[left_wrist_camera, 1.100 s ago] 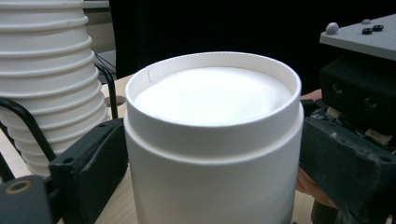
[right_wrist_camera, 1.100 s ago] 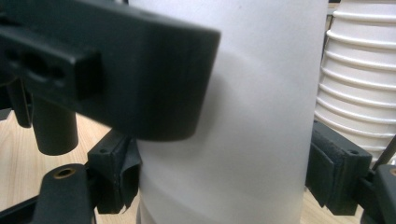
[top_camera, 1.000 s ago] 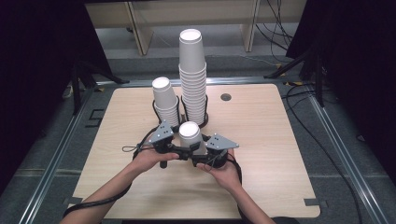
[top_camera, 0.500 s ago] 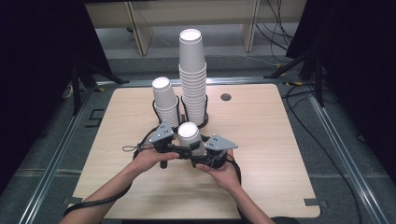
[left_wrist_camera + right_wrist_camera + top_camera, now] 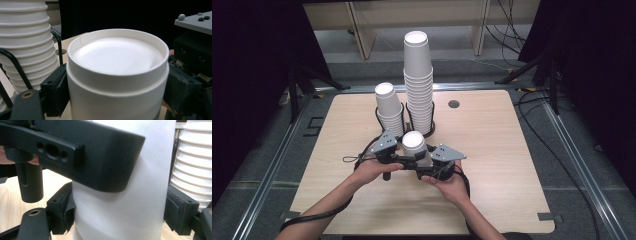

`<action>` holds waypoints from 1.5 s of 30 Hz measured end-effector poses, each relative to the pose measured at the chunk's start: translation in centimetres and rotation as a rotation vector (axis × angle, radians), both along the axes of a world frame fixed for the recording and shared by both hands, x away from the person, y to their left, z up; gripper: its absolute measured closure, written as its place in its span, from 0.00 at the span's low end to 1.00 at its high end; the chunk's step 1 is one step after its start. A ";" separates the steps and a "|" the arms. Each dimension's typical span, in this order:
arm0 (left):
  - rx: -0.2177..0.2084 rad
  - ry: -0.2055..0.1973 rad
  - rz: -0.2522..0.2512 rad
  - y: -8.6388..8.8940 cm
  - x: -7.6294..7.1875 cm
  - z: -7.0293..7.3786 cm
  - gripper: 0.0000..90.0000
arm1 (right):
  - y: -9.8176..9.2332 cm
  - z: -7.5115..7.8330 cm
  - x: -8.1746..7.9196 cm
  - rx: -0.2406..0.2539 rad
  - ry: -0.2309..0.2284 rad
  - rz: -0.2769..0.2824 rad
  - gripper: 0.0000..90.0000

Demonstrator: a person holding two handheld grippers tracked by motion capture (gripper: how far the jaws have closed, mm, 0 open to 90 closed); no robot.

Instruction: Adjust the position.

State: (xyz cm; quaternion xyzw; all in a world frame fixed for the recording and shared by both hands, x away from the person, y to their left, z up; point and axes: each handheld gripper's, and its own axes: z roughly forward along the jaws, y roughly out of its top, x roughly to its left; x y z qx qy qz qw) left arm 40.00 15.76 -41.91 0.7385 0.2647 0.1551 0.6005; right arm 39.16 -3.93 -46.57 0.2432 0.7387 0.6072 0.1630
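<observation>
A white paper cup point(image 5: 413, 142) stands upside down at the near middle of the table, and a step below its base rim suggests it is nested on another. My left gripper point(image 5: 405, 155) comes in from the left. Its jaws have just been closing and their pads now press the cup point(image 5: 117, 57) on both sides. My right gripper point(image 5: 425, 161) comes in from the right, shut on the same cup point(image 5: 120, 215) lower down. One finger point(image 5: 87, 157) of the left gripper crosses in front of the cup in the right gripper view.
A tall stack of white cups point(image 5: 418, 85) and a shorter stack point(image 5: 388, 107) stand in black wire holders just behind the grippers. The wooden table point(image 5: 492, 150) has a round hole point(image 5: 454, 104) at the back. The tall stack point(image 5: 195, 170) is close beside the held cup.
</observation>
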 end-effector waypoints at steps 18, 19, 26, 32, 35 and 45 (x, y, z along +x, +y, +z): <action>0.003 -0.024 -0.012 0.0 0.1 0.5 0.19 | 0.1 -0.1 0.0 -0.021 -0.014 0.000 0.25; 0.003 -0.024 -0.012 0.0 0.1 0.5 0.20 | 0.1 -0.1 0.0 -0.021 -0.014 0.000 0.25; 0.011 -0.033 -0.002 0.0 0.0 0.6 0.23 | 0.1 0.0 0.1 -0.026 -0.042 -0.005 0.25; -0.010 -0.047 -0.006 -0.1 0.0 0.5 0.23 | 0.3 -0.1 0.0 0.005 -0.016 0.009 0.25; 0.009 -0.036 -0.005 0.1 0.0 0.5 0.22 | 0.3 0.0 -0.1 0.004 -0.005 0.008 0.25; 0.011 -0.025 -0.003 0.1 -0.1 0.1 0.21 | 0.3 0.0 -0.1 0.000 -0.022 0.001 0.25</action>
